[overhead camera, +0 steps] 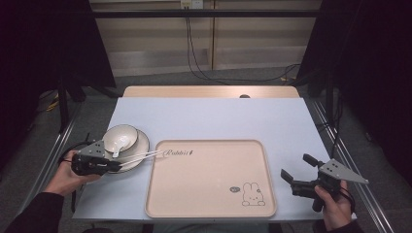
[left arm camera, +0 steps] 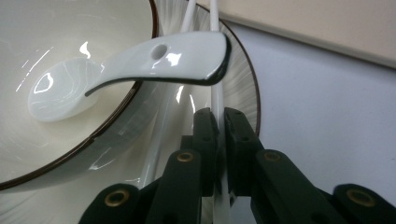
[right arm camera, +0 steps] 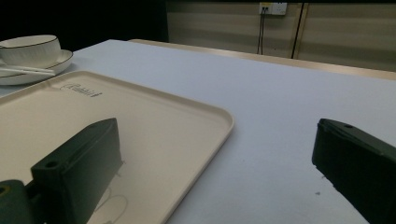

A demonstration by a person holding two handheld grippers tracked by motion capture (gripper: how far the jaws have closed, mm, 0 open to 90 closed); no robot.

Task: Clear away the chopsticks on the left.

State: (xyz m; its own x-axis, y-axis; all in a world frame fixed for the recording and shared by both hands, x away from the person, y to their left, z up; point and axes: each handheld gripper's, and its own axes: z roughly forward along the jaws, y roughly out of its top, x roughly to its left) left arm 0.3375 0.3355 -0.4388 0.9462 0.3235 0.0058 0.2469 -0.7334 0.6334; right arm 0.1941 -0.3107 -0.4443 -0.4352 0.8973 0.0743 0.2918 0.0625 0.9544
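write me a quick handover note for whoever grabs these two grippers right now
Left gripper: shut on one chopstick; the second chopstick lies loose beside it on the plate.
Right gripper: open, holding nothing, near the tray's right edge.
Bowl with spoon sits on the plate, left of the tray.
Done: one chopstick gripped.
Left: probably moving the tableware onto the tray, which holds nothing yet.

My table [overhead camera: 209,116] has a pale blue-white top with a wooden strip along its far edge. Directly on it lie my beige tray [overhead camera: 204,194], printed with a rabbit, near the front, and a dark-rimmed plate [overhead camera: 141,145] just left of the tray's far corner.
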